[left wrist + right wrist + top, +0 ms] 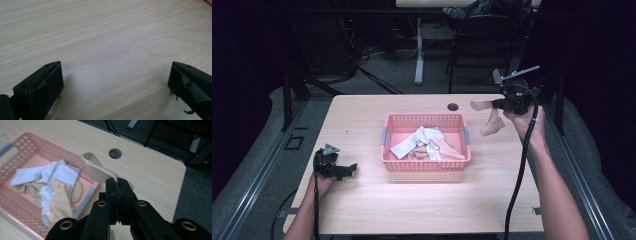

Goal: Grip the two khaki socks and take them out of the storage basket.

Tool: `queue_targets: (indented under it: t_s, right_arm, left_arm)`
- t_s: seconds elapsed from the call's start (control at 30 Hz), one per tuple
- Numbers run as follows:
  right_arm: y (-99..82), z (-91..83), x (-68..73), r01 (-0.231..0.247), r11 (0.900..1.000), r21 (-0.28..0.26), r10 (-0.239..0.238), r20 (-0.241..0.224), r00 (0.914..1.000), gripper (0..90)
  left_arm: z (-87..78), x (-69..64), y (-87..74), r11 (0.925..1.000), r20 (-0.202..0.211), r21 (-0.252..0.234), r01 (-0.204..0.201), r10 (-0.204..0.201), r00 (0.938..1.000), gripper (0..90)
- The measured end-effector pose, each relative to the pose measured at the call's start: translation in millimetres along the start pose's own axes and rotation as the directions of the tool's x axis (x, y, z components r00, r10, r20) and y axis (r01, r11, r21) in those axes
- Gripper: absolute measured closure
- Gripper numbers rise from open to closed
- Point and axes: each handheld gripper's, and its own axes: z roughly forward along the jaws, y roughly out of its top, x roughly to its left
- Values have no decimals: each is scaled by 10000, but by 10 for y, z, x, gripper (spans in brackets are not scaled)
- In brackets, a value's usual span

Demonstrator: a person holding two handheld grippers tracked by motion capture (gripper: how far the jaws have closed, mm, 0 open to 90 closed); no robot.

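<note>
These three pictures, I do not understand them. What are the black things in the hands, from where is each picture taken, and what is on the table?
A person sits at a wooden table and holds a black two-jaw tool in each hand. The high view looks down from above. The other two come from cameras riding on each tool.

The left tool rests low over bare wood, jaws wide open. The right tool is raised beside a pink basket of white and beige socks, and pinches a beige sock that hangs in the air.
</note>
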Motion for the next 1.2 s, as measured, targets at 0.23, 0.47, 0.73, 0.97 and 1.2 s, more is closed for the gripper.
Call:
queue_targets:
  t_s: [0.23, 0.47, 0.73, 0.97, 1.2]
  right_arm:
    - [-319, 231, -184, -350, 9970, 687, 298, 748, 9968, 879]
    - [-644, 491, -314, -766, 9908, 1115, 667, 903, 9937, 879]
    - [-911, 814, -330, -845, 9688, 2329, 605, 1085, 9923, 873]
    - [-990, 998, -302, -928, 9497, 2990, 629, 1080, 9922, 730]
    - [-960, 889, -345, -1088, 9613, 2533, 899, 851, 9923, 373]
  left_arm:
    - [-2, -1, 0, 10000, -8, 20, -10, 10, 10000, 0]
    - [-2, -2, 0, 10000, -10, 18, -3, 3, 10000, 0]
    - [-4, 10, -4, 9999, 86, -4, -116, 116, 9999, 0]
    - [-3, 6, -3, 9999, 69, 5, -104, 104, 9999, 0]
    - [-1, 5, 0, 9999, 90, -1, -113, 113, 9999, 0]
